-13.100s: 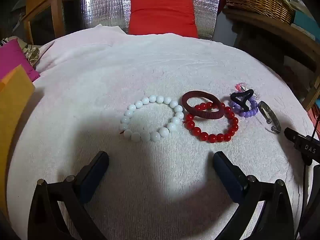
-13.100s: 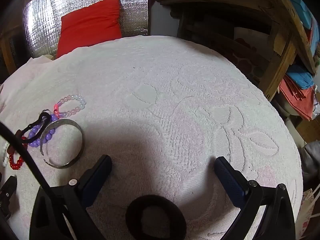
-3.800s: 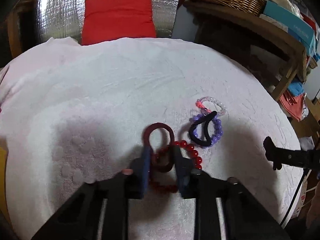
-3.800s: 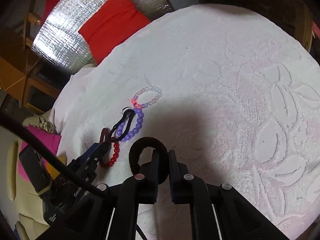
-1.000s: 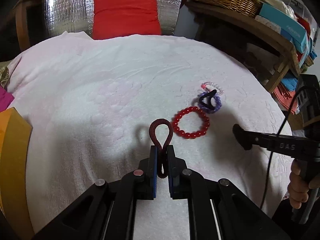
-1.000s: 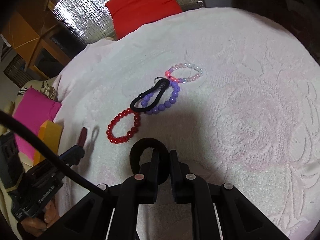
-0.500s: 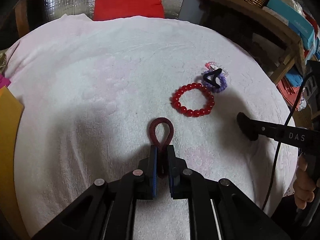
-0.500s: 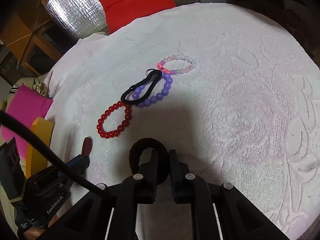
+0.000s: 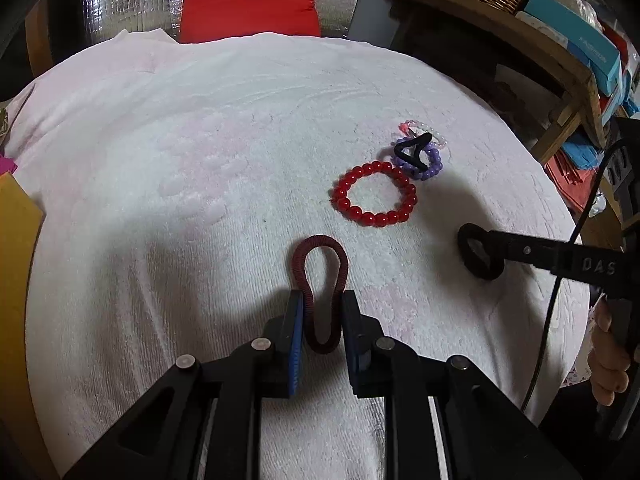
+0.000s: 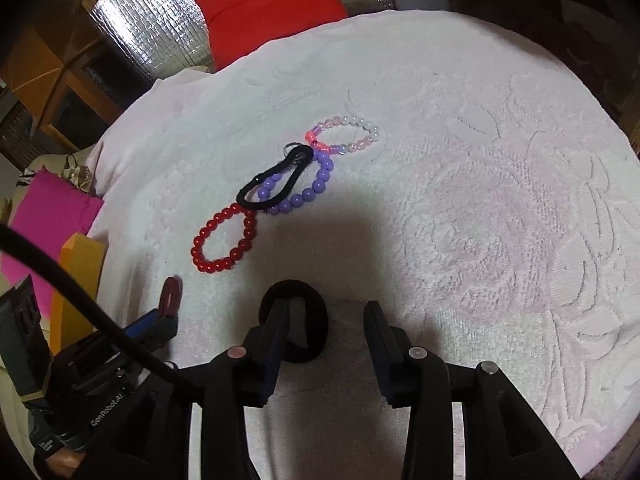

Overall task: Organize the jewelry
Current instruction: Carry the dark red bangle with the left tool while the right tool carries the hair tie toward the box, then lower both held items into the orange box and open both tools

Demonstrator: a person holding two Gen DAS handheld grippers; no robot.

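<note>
Two hair ties are being let go at once: we have the dark red hair tie (image 9: 319,276) squeezed into a long loop between our left tongs (image 9: 319,320), whose jaws are opening but sit narrow, the blue pads close against its sides, and it lies on the towel-covered table (image 9: 200,140) in front of us. Our right tongs (image 10: 326,334) are opening wider; the black hair tie (image 10: 294,320) rests on the towel against the left finger, clear of the other. Beyond them lie the red bead bracelet (image 9: 376,194), then the purple bead bracelet (image 9: 428,164) with a black carabiner clip (image 9: 412,150) across it, and the pale pink bead bracelet (image 9: 424,130) touching that. We judge the risks small but real: the stretchy red tie may spring and jump as the squeeze eases, or cling to a pad and lift when we withdraw; the black tie could snag on that left finger and drag toward the beads
</note>
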